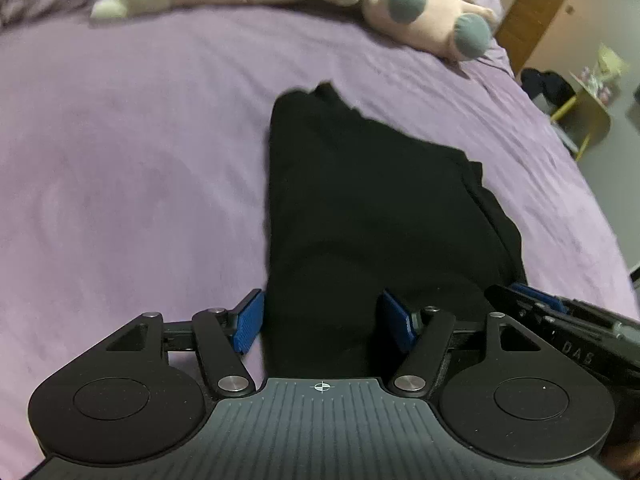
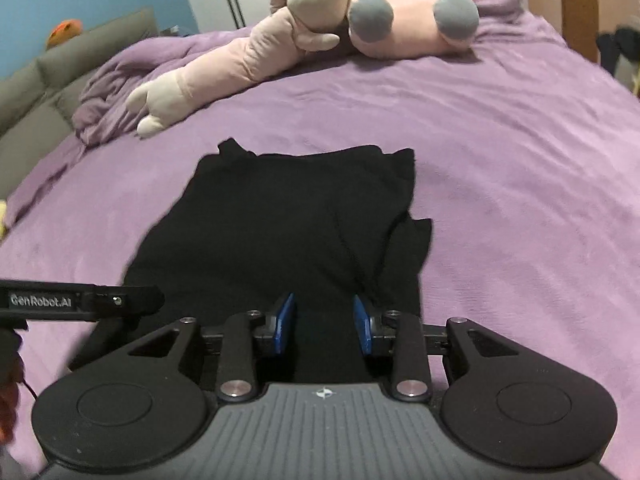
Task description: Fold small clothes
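1. Purple fleece bed cover (image 1: 120, 152), wrinkled, fills most of both wrist views and carries everything else.
2. Long pale-pink plush toy with cream paws (image 2: 224, 60) lies along the far side of the bed. Touching it is a rounder pink plush toy with grey circular patches (image 2: 404, 24).
3. Black fabric garment, partly folded (image 2: 288, 216), lies flat on the bed cover near its middle, directly ahead of both grippers and well apart from the plush toys. Its right edge shows loose overlapping layers and a small flap sticking out. Surface detail is lost in the dark cloth.
4. Left gripper (image 1: 322, 322), black frame with blue ribbed pads: fingers stand wide apart over the garment's near end. The left pad sits just outside the cloth's left edge and neither pad presses on the fabric.
5. Right gripper (image 2: 325, 324), same build: fingers parted by a narrower gap, with black cloth seen between them. Whether the pads touch it, I cannot tell.
6. Each gripper's tip shows at the edge of the other's view, so they sit side by side.
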A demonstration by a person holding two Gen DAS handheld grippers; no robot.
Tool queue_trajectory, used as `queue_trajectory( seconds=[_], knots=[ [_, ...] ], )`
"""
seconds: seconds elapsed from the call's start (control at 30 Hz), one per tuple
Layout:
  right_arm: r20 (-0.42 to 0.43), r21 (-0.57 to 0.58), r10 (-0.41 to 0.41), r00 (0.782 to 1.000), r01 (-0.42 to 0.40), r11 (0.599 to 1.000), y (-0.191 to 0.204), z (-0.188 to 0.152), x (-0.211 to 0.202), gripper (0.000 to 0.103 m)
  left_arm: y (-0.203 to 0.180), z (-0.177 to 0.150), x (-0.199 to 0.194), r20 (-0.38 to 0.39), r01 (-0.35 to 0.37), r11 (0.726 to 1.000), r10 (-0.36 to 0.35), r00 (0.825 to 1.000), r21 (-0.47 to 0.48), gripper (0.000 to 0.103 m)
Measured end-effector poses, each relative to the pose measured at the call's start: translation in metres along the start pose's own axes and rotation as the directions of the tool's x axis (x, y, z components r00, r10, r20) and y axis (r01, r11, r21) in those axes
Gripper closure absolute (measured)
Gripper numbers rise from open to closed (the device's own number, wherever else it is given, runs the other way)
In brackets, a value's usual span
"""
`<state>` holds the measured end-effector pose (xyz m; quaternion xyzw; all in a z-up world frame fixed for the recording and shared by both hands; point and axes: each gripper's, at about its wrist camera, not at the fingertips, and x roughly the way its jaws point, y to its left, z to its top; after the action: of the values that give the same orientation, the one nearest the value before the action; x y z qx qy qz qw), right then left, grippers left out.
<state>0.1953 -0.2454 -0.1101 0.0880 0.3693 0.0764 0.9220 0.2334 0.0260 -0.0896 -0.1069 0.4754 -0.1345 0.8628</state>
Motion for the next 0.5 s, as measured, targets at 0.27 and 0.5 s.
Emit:
queue_trajectory(
  seconds=[0.27, 0.5],
  knots=[
    [-0.007, -0.086, -0.080, 0.997, 0.079, 0.993, 0.026, -0.007, -0.035, 0.067, 0.001, -0.021, -0.023, -0.042, -0.018, 0.999, 0.016, 0.999, -0.030, 0.034],
    [-0.137, 0.001, -0.146, 0.980, 0.148, 0.989, 0.008, -0.035, -0.037, 0.050, -0.016, -0.047, -0.027, -0.024, -0.101, 0.990, 0.103, 0.994, 0.095, 0.031]
  ],
)
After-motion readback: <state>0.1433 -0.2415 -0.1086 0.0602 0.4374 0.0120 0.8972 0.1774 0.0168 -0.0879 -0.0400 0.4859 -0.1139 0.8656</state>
